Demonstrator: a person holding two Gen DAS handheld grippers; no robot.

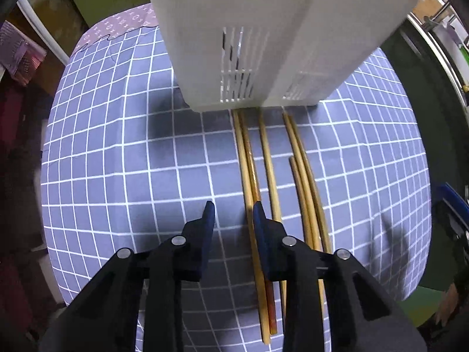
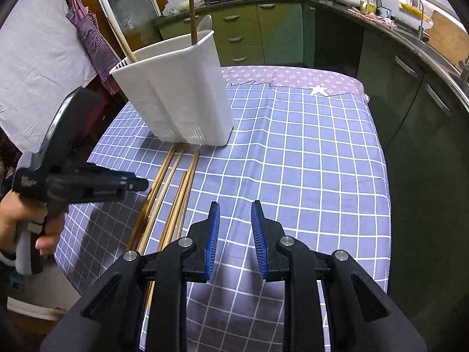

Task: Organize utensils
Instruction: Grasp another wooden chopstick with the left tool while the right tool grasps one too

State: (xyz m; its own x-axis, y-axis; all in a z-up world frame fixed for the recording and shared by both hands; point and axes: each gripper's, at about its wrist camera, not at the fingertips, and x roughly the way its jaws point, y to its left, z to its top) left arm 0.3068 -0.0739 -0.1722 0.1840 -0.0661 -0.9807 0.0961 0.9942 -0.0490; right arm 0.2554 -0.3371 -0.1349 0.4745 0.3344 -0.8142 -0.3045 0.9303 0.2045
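Left-wrist view: left gripper [image 1: 233, 209], jaws apart, empty, beside loose chopsticks [image 1: 268, 158] lying on checked cloth [image 1: 117, 146], ends toward white utensil holder [image 1: 258, 38], presumably their destination. Right gripper [image 2: 234, 214], jaws apart, empty, waits over bare cloth.

1. Left tongs [image 1: 233, 209]: jaws parted, nothing between the fingers, held low and pointing forward.
2. Right tongs [image 2: 235, 209]: jaws parted, blue ribbed pads [image 2: 215, 234] facing each other, empty.
3. Left hand [image 2: 22, 220]: wrapped around the grip of the left tongs, seen from the right wrist camera.
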